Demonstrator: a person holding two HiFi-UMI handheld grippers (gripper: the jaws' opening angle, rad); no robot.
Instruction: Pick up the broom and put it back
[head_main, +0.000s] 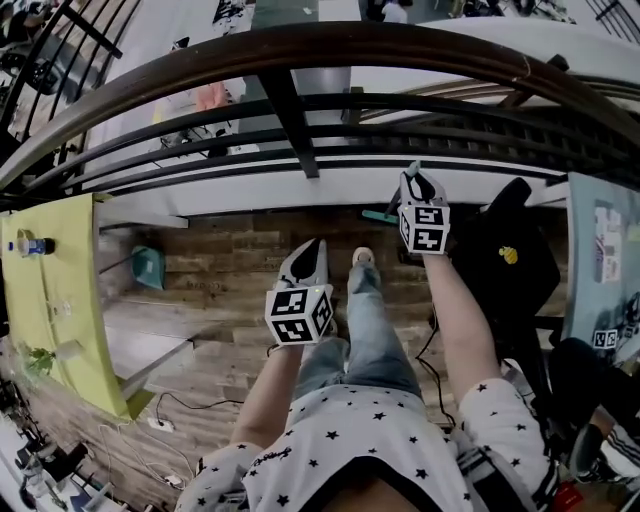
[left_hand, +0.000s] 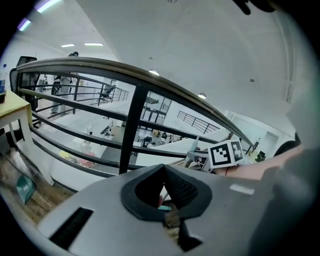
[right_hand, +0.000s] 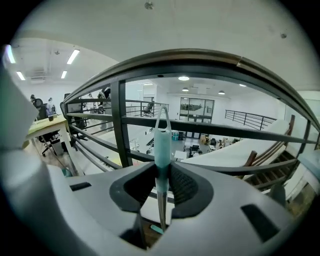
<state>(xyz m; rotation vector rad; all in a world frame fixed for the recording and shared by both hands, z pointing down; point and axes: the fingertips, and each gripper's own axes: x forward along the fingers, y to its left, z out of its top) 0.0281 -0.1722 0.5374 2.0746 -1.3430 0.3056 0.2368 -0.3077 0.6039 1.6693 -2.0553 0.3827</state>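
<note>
item: broom (right_hand: 162, 142) | location: teal handle end clamped upright between right gripper (right_hand: 162, 170) pads, near railing (right_hand: 120, 125) | left gripper (left_hand: 162, 175): jaws together, empty | risk: thin handle could be knocked against bars and slipped from single pinch

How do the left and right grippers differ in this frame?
The right gripper is closed on the teal broom handle; the left gripper holds nothing, its tips together. In the head view the right gripper sits nearer the railing than the left gripper. Both point toward the railing.
</note>
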